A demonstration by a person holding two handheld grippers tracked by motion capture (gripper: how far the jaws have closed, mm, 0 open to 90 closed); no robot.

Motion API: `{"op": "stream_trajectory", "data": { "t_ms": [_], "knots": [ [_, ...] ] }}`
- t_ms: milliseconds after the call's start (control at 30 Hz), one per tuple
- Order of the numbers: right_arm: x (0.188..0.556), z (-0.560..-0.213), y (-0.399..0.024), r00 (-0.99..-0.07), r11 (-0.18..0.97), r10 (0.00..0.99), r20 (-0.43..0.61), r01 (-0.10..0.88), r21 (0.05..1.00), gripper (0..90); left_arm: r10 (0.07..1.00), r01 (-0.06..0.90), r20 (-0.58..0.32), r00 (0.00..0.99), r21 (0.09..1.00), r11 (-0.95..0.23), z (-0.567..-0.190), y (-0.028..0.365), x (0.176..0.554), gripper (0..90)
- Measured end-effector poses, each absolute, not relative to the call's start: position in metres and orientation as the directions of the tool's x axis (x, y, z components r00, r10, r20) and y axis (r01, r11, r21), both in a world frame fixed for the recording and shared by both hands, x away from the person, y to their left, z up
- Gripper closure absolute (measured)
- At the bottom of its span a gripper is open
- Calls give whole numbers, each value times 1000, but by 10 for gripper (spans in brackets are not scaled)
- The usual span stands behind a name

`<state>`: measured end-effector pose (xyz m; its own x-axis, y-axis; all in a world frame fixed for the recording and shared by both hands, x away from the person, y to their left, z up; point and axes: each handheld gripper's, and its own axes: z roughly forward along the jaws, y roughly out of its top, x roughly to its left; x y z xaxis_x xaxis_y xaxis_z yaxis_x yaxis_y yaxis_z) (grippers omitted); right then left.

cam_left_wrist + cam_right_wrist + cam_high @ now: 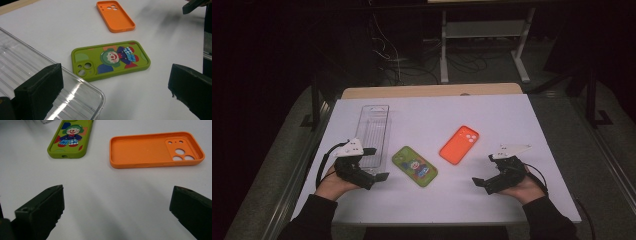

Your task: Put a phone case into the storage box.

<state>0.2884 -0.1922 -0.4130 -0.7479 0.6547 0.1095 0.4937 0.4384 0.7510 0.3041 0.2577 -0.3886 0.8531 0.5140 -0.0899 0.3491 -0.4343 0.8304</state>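
Green clown phone case [414,166] lies at centre frame on the white tabletop [492,115], orange phone case [459,144] to its upper right, clear plastic tray [373,131] to its left. Left hand-held gripper [374,164] and right hand-held gripper [484,171]: jaws spread, empty.

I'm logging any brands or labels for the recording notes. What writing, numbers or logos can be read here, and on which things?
None can be read.
Green phone case: a clown picture, no words.
Orange phone case: plain, no writing or logo.
Clear plastic tray: no label visible.
White table: nothing printed.
Left tongs and right tongs: no readable marking.
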Motion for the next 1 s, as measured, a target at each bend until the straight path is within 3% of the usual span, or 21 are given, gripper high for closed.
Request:
{"op": "stream_trajectory", "data": {
  "t_ms": [1000],
  "knots": [
    [321,-403,-170,-705,438,699,121,555,707,27,515,343,-88,853,838,-425,-381,258,304,0]
  ]
}}
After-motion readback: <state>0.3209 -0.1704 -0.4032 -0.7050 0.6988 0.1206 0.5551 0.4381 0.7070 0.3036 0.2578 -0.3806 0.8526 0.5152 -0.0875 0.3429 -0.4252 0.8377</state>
